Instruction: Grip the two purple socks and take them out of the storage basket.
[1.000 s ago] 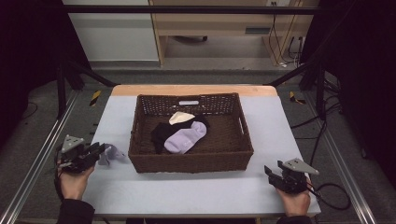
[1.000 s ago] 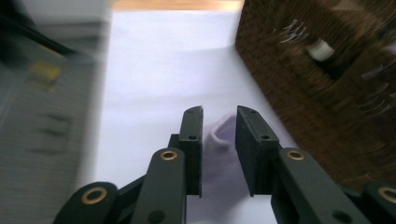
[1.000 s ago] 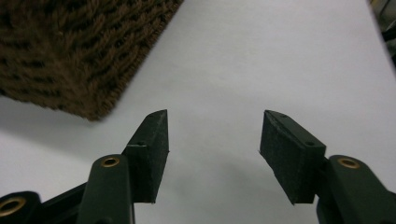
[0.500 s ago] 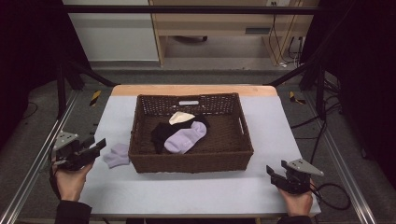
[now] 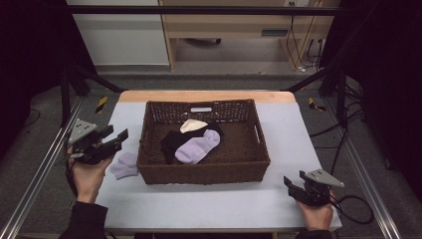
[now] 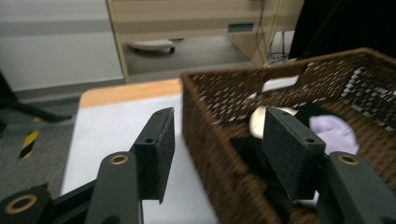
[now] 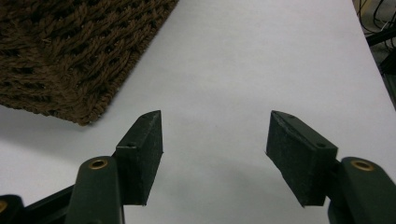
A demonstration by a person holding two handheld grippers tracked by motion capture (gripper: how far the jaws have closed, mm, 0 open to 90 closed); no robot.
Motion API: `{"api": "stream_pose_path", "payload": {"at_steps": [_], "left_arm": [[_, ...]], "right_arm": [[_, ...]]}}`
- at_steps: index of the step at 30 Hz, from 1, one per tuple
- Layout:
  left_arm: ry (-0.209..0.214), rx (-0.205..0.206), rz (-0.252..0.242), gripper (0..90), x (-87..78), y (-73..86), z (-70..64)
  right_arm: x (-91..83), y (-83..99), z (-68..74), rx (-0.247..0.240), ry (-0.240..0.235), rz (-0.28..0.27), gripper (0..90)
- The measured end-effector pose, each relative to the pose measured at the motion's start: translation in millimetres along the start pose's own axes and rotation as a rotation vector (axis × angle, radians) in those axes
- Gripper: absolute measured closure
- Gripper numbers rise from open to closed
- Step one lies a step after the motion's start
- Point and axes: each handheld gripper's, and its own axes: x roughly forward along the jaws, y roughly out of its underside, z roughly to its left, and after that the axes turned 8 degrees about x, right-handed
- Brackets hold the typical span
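Fingers (image 6: 156, 154) apart, lavender sock (image 5: 124, 165) crumpled flat

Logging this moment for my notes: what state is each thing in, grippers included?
Left gripper: open, empty, raised beside the basket.
Right gripper: open, empty, low over the table.
Basket: upright, holding socks.
Lavender sock: lying in the basket.
Purple sock: on the table, outside the basket.
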Motion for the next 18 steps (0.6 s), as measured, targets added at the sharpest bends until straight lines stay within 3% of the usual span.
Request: {"api": "stream_pose_path", "payload": {"at_steps": [3, 5, 6, 7, 9, 12, 18], "left_arm": [[0.006, 0.026, -0.008, 42.9, 7.5, -12.4, -11.2], [0.054, -0.004, -0.006, 42.8, 13.0, -24.2, -17.4], [0.052, 0.018, -0.059, 41.4, 15.4, -27.2, -23.5], [0.050, 0.041, -0.069, 42.5, 19.0, -29.7, -26.5], [0.030, 0.048, -0.039, 41.2, 28.8, -35.6, -31.2], [0.070, 0.023, -0.059, 40.5, 39.6, -40.1, -39.0], [0.098, 0.059, -0.032, 38.6, 63.5, -45.0, -63.5]], "right_arm": [[0.7, 1.1, 1.1, -0.006, 0.001, 0.009, 36.3], [3.0, -0.1, 1.5, 0.009, -0.008, 0.016, 36.6], [3.1, -1.6, 3.8, 0.041, -0.024, 0.016, 36.2], [0.7, -2.8, 6.7, 0.035, -0.042, -0.009, 35.5], [0.3, -3.2, 7.5, 0.029, -0.036, -0.027, 34.1], [5.0, 0.2, 3.9, 0.027, -0.009, 0.014, 33.8], [1.0, 0.6, 1.8, 0.011, -0.003, 0.004, 34.3]]}}
